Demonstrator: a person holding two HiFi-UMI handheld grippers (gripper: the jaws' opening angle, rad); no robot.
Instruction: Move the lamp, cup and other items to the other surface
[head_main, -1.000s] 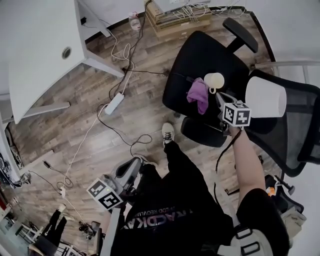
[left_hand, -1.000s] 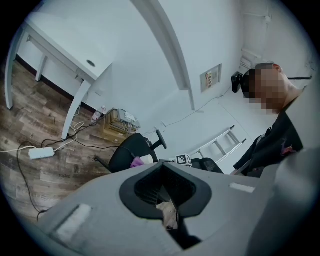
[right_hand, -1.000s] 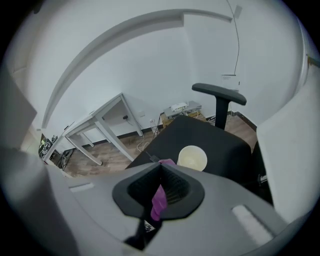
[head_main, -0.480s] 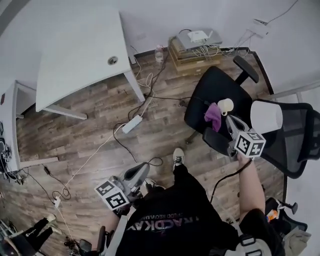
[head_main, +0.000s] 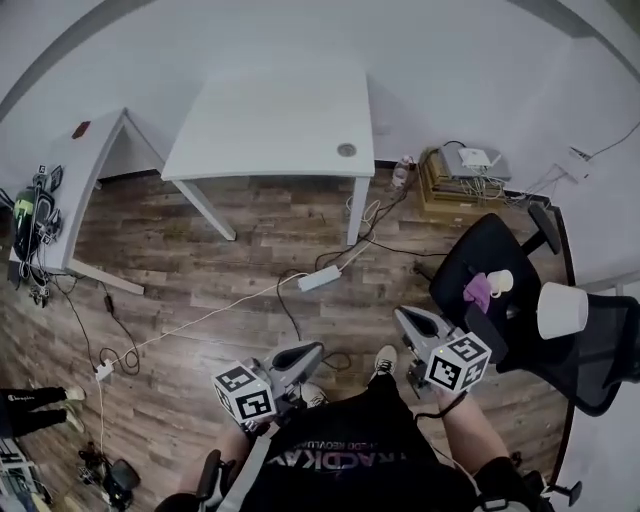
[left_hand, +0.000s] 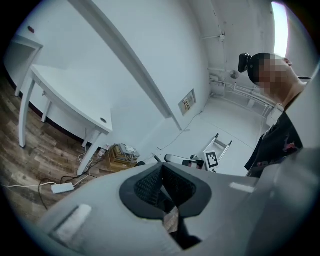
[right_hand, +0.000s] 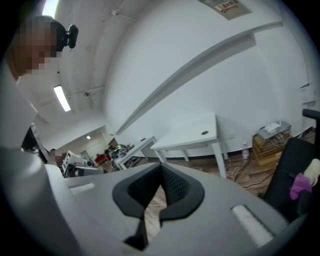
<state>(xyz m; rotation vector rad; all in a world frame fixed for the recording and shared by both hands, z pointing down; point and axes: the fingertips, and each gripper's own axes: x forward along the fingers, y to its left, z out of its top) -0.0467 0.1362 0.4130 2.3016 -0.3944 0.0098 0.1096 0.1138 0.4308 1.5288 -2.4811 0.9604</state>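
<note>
A cream cup (head_main: 500, 283) and a purple cloth (head_main: 478, 292) lie on the seat of a black office chair (head_main: 470, 265) at the right. A white lamp shade (head_main: 562, 310) rests against the chair's mesh back. My right gripper (head_main: 405, 318) is shut and empty, held left of the chair and apart from it. Low in the middle of the head view, my left gripper (head_main: 312, 350) is shut with nothing in it. The right gripper view shows the cloth (right_hand: 300, 186) and cup (right_hand: 314, 167) at its right edge, beside the shut right gripper (right_hand: 161, 167). The left gripper (left_hand: 161, 167) points toward the wall.
A white table (head_main: 270, 130) stands against the far wall, with a second white desk (head_main: 75, 190) to its left. A power strip (head_main: 320, 279) and cables cross the wood floor. Stacked cardboard boxes (head_main: 462, 180) with a router sit by the wall.
The view has swung from the chair to the white table. My right gripper has drawn back from the cup and cloth; both grippers now sit low in the view.
</note>
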